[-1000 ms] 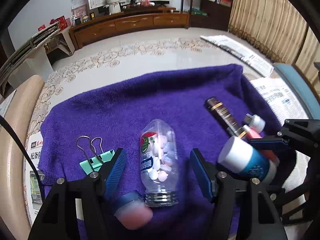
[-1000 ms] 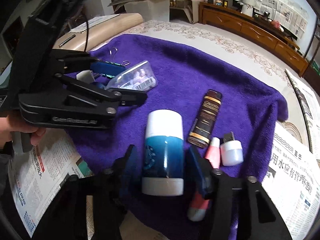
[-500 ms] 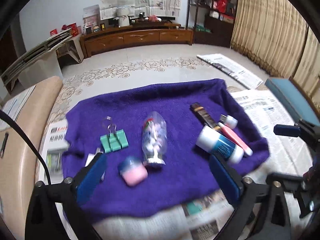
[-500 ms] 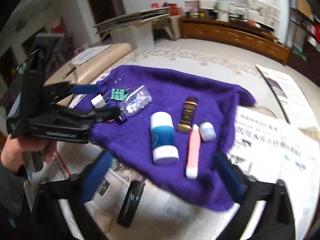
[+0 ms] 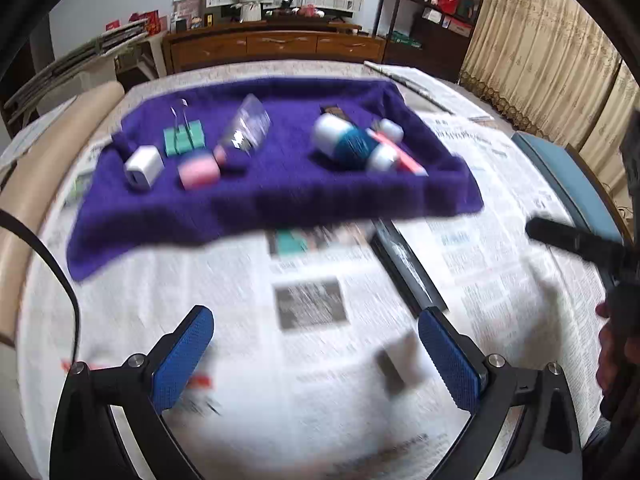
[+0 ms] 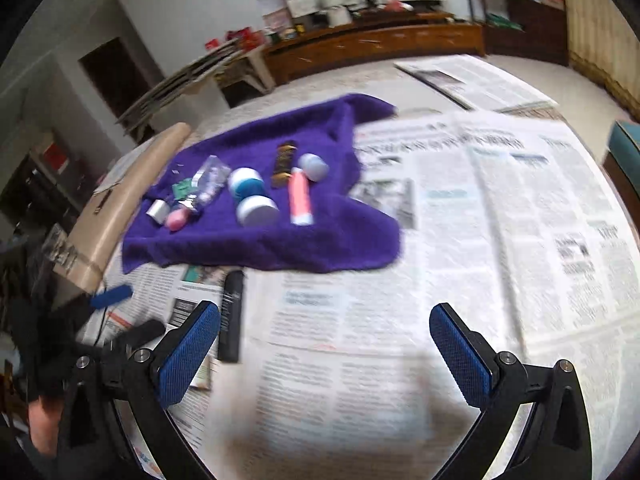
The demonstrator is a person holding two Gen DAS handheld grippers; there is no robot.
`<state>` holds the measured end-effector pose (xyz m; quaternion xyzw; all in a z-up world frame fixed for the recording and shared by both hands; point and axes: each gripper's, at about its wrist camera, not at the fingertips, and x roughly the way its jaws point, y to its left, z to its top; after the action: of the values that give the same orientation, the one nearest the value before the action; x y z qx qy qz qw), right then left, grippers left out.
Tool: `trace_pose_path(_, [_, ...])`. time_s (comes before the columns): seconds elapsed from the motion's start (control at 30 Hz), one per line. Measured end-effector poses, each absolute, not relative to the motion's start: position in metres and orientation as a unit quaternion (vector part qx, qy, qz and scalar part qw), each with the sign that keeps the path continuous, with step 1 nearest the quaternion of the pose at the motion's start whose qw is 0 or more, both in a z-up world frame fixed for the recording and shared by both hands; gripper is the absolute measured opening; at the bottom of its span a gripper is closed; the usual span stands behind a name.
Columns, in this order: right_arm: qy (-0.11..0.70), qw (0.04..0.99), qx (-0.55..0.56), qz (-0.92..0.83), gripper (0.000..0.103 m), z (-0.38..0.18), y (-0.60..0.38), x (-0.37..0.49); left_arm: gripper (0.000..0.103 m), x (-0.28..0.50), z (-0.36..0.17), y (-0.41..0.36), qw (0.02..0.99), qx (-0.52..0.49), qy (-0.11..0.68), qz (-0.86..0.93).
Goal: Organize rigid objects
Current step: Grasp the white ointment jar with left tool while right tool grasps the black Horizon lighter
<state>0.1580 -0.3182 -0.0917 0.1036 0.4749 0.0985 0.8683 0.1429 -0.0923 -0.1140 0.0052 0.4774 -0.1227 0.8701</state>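
A purple towel (image 5: 280,196) (image 6: 256,240) lies on the newspaper-covered table. On it lie a blue-and-white bottle (image 5: 352,144) (image 6: 250,194), a clear pill bottle (image 5: 248,126) (image 6: 208,182), a pink tube (image 5: 398,156) (image 6: 300,196), a dark brown tube (image 6: 285,158), a small white jar (image 5: 390,130) (image 6: 314,166), a pink cap (image 5: 198,172) (image 6: 176,220), a white cube (image 5: 143,166) (image 6: 157,210) and green binder clips (image 5: 184,138) (image 6: 182,188). A black tube (image 5: 408,266) (image 6: 232,316) lies on the paper in front of the towel. My left gripper (image 5: 316,356) and right gripper (image 6: 326,356) are open, empty, and well back from the towel.
Newspaper sheets (image 5: 316,344) (image 6: 500,216) cover the table. A beige padded edge (image 5: 24,188) (image 6: 120,204) runs along the left. A blue seat (image 5: 568,176) stands at the right. The left gripper shows in the right wrist view at far left (image 6: 112,296).
Both grippers opened wide and pulled back from the towel. The blue-and-white bottle and the pill bottle now lie free on the towel. The black tube came into view.
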Motion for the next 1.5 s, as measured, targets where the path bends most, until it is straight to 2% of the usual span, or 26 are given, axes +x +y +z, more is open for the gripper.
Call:
trace_pose_path(0.27, [0.465, 0.873, 0.124, 0.085, 0.103, -0.084, -0.334, 0.148, 0.102, 0.12, -0.133, -0.125, 0.867, 0.015, 0.487, -0.103])
trace_pose_path(0.43, [0.462, 0.872, 0.125, 0.099, 0.103, -0.078, -0.331, 0.141, 0.101, 0.116, -0.133, -0.112, 0.877, 0.006, 0.477, -0.062])
trace_pose_path(0.73, [0.467, 0.87, 0.113, 0.106, 0.103, -0.077, -0.323, 0.134, 0.066, 0.105, -0.131, -0.103, 0.889, 0.024, 0.453, -0.055])
trace_pose_path(0.8, [0.471, 0.869, 0.107, 0.107, 0.103, -0.079, -0.319, 0.134, 0.055, 0.104, -0.131, -0.105, 0.893, 0.029, 0.444, -0.066])
trace_pose_path(0.93, [0.475, 0.868, 0.091, 0.111, 0.103, -0.08, -0.309, 0.134, 0.044, 0.106, -0.13, -0.103, 0.895, 0.031, 0.438, -0.08])
trace_pose_path(1.0, [0.478, 0.867, 0.086, 0.113, 0.103, -0.081, -0.305, 0.134, 0.03, 0.108, -0.129, -0.102, 0.895, 0.029, 0.436, -0.084])
trace_pose_path(1.5, [0.5, 0.856, 0.041, 0.126, 0.103, -0.098, -0.265, 0.137, 0.03, 0.099, -0.123, -0.074, 0.897, -0.005, 0.432, -0.096])
